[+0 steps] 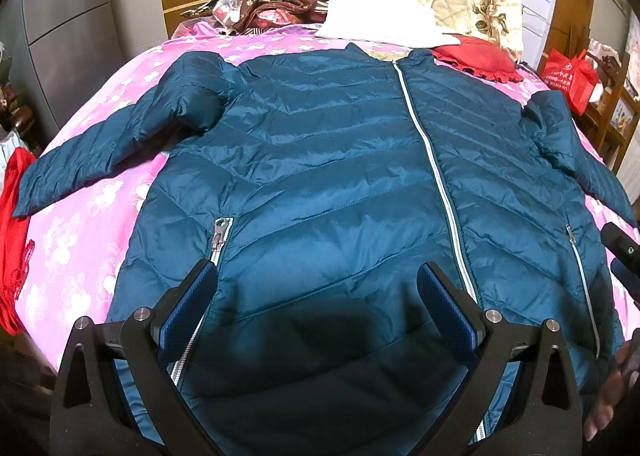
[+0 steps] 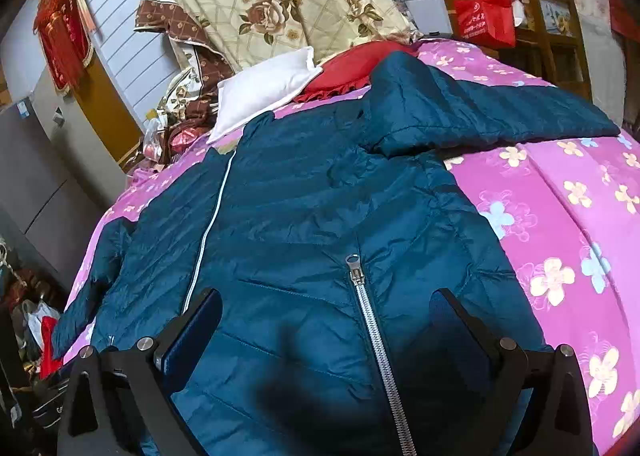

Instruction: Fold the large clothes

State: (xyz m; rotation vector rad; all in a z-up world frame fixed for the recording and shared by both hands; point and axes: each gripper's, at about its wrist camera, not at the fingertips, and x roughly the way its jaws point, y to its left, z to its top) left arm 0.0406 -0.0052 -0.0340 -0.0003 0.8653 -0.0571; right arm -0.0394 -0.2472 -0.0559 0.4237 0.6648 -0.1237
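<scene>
Lying flat, front up, on the pink floral bedsheet [image 1: 100, 216], the teal quilted puffer jacket [image 1: 320, 160] is zipped shut along its white centre zipper [image 1: 432, 160]. Both sleeves spread out to the sides; left sleeve [image 1: 104, 152] angles down toward the bed edge, right sleeve [image 2: 500, 112] stretches across the sheet toward the far edge. Left gripper [image 1: 316, 312] hovers over the lower hem area, jaws wide apart, nothing between them, blue pads [image 1: 448, 308] facing inward; its shadow falls on the fabric below. A silver pocket zipper [image 1: 220, 236] sits just beside the left finger. Right gripper [image 2: 324, 332] hangs over the jacket's right pocket zone, jaws likewise spread, empty, with the metal pocket zipper [image 2: 376, 336] running between the fingers. Contact with the fabric cannot be told in either view. White pillow [image 1: 380, 20] and red frilled cushion [image 1: 476, 60] lie near the collar. Cream rose-print quilt [image 2: 272, 0] is piled behind. Red shopping bag [image 2: 484, 16] stands off the bed's far corner.
</scene>
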